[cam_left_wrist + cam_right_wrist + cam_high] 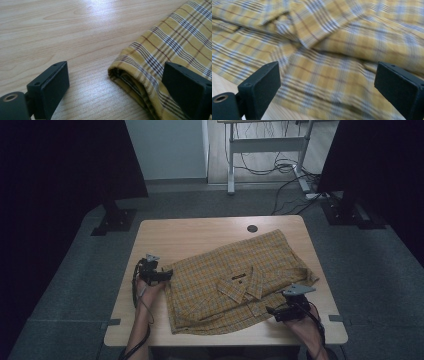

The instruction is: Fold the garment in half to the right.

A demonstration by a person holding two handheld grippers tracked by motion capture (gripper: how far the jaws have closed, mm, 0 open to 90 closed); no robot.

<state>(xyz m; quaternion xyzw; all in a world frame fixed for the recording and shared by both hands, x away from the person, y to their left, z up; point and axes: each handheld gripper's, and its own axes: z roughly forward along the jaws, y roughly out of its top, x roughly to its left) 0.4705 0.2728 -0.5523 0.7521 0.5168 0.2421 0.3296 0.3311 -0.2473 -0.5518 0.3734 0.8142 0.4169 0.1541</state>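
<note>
Shirt (pixel 235 280) folded mid-table (pixel 190 232) | left tool (pixel 115 82) wide at edge | right tool (pixel 327 85) wide

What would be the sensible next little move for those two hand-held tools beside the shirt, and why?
Probably ease the left gripper forward and close it on the folded edge of the yellow plaid cotton shirt. Its jaws stand open around that edge without pinching it, and the right gripper is likewise open over the cloth on the light wooden table.

— What sort of place is this?
— A lab or studio: black curtains (pixel 60 165), grey carpet floor (pixel 380 270), loose cables (pixel 280 167) under a metal-framed desk (pixel 265 142).
</note>
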